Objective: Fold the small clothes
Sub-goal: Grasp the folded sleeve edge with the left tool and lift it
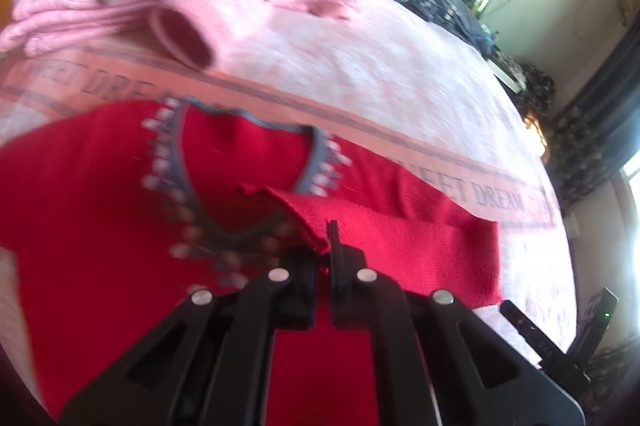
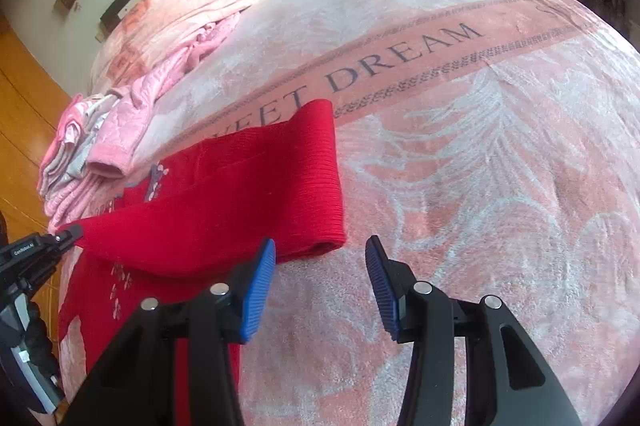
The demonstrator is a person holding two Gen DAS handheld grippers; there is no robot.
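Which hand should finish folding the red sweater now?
Probably the left. The left gripper is already shut on the red sweater's edge, while the right gripper is open over the blanket, holding nothing.

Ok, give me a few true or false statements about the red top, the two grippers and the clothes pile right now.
1. The left gripper is shut on the red top. True.
2. The right gripper holds a sleeve. False: its jaws are open and hold nothing.
3. The pile of pink clothes lies beyond the red top. True.
4. The blanket is plain blue. False: it is pink with lettering.
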